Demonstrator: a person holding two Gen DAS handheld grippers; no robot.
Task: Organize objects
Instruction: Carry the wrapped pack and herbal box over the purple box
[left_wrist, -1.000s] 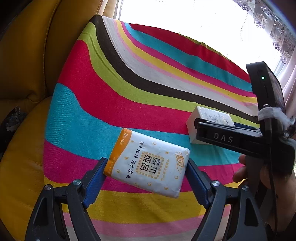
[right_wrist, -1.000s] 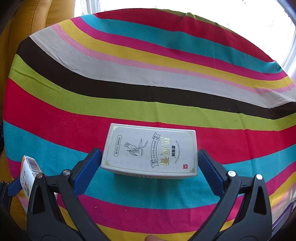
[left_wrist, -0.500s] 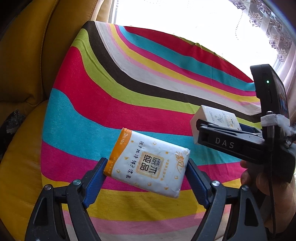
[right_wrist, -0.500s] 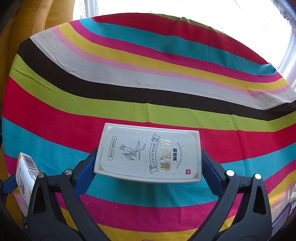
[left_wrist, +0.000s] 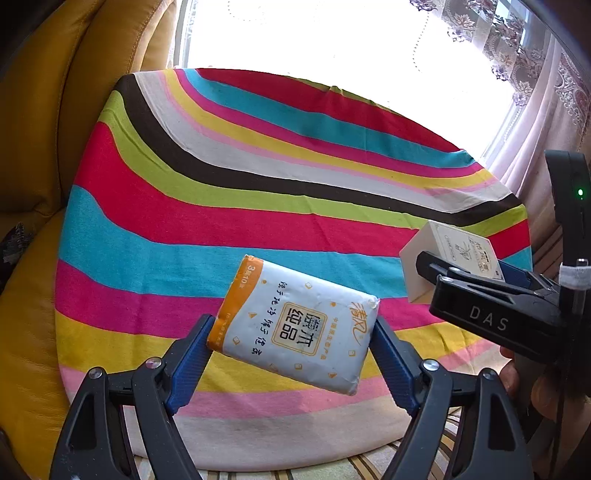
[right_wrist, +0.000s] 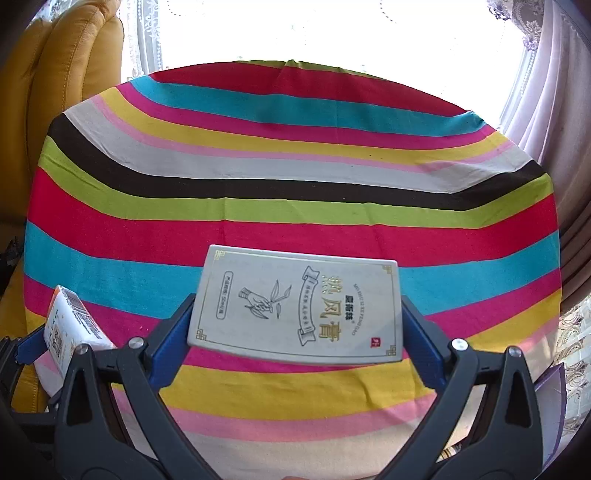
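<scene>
My left gripper (left_wrist: 291, 332) is shut on a white and orange tissue pack (left_wrist: 295, 325), held tilted above the striped tablecloth (left_wrist: 221, 184). My right gripper (right_wrist: 295, 321) is shut on a flat white ointment box (right_wrist: 295, 306) with Chinese print, held above the cloth. In the left wrist view the right gripper (left_wrist: 491, 280) and its box (left_wrist: 447, 258) show at the right edge. In the right wrist view the tissue pack (right_wrist: 70, 328) shows at the lower left.
The round table under the striped cloth (right_wrist: 295, 166) stands by a bright window with lace curtains (left_wrist: 535, 92). A yellow leather sofa (left_wrist: 48, 110) wraps the left side. The person's hand (left_wrist: 524, 384) holds the right gripper.
Both grippers have lifted and pulled back from the table with their objects, so more of the cloth, its front edge and the window now show.
</scene>
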